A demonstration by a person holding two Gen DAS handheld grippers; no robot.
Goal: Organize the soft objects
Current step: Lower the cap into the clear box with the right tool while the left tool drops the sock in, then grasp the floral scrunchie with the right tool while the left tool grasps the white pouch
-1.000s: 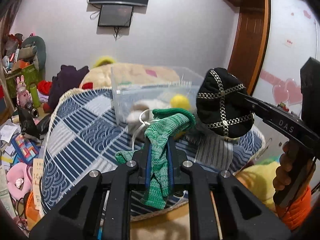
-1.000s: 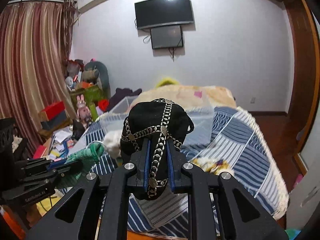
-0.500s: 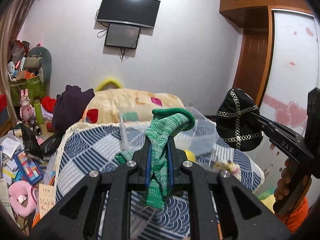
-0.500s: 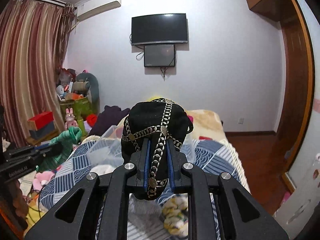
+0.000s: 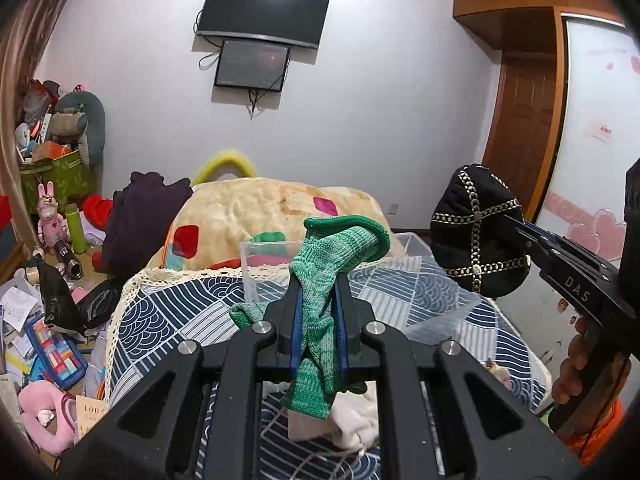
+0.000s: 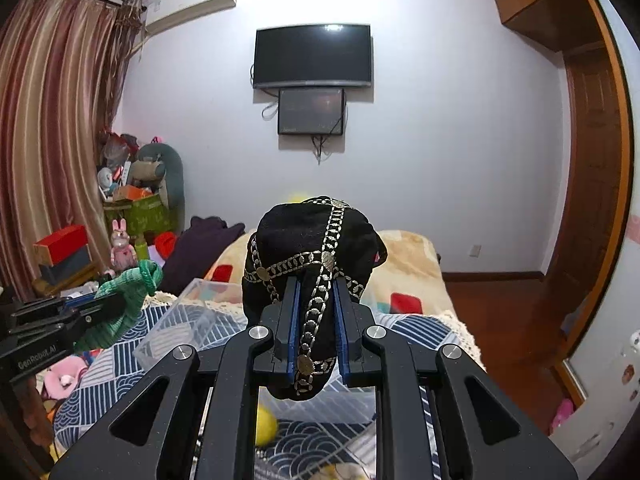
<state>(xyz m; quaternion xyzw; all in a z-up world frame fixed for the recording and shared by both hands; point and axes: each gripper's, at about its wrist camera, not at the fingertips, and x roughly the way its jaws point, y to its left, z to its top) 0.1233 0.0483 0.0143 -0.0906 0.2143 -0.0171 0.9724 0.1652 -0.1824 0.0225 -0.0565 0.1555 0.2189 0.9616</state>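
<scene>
Nearest the left wrist camera, the left gripper (image 5: 318, 312) has its 2 fingers clamped on a green knitted sock (image 5: 320, 320), whose cuff folds over above the fingertips and whose toe end hangs below them. Under the sock lies a cream cloth (image 5: 352, 420) on the blue and white patterned bedspread (image 5: 160, 320).

In the right wrist view, the right gripper (image 6: 316, 312) pinches a black cap with silver chain trim (image 6: 316, 248) between its 2 fingers, the cap bulging above and below them. Just below it a yellow ball (image 6: 265, 426) sits inside a clear plastic storage box (image 6: 192, 320) that rests on the bedspread.

Both held items hang in the air above the bed, the cap to the right of the sock and apart from it.

Farther back lie a beige blanket with coloured patches (image 5: 256, 216) and a dark purple garment (image 5: 140, 216). On the far wall hangs a television (image 6: 314, 56) with a smaller screen (image 6: 311, 112) under it.
</scene>
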